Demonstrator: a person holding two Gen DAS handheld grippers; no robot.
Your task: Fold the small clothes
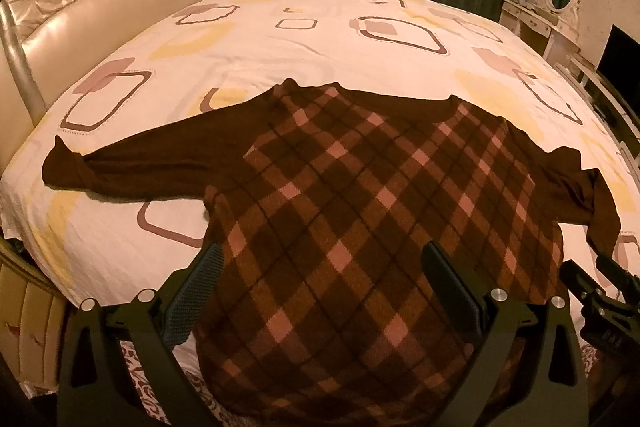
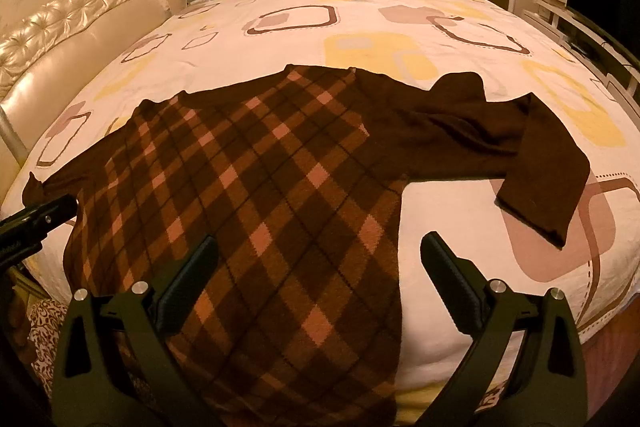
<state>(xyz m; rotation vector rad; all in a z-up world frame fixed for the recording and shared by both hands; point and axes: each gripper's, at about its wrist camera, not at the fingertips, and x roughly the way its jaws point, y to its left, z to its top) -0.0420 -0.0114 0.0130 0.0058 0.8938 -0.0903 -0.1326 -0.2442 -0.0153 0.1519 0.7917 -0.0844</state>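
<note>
Both hand-held grippers are hovering over the near edge of the bed (image 1: pixel 320 39), tilted downward: the left hand-held gripper (image 1: pixel 320 291) is standing with its jaws spread as wide as they go, nothing between the pads, and the right hand-held gripper (image 2: pixel 320 283) is doing the same, empty as well. Going left to right, the left sleeve (image 1: pixel 132 167) is stretching out toward nine o'clock, the checked body of the sweater (image 1: pixel 360 195) is lying flat at the centre with its hem hanging toward six o'clock over the bed's edge, and the right sleeve (image 2: pixel 520 155) is reaching toward three o'clock, its cuff bending back down toward five. One sweater is lying here, with two sleeves and two grippers over it. It is probably spread flat and face up so that the folds can start from a smooth shape, and each gripper is likely waiting at its own side of the hem so that both lower corners can be picked up together. No fold is showing yet.
</note>
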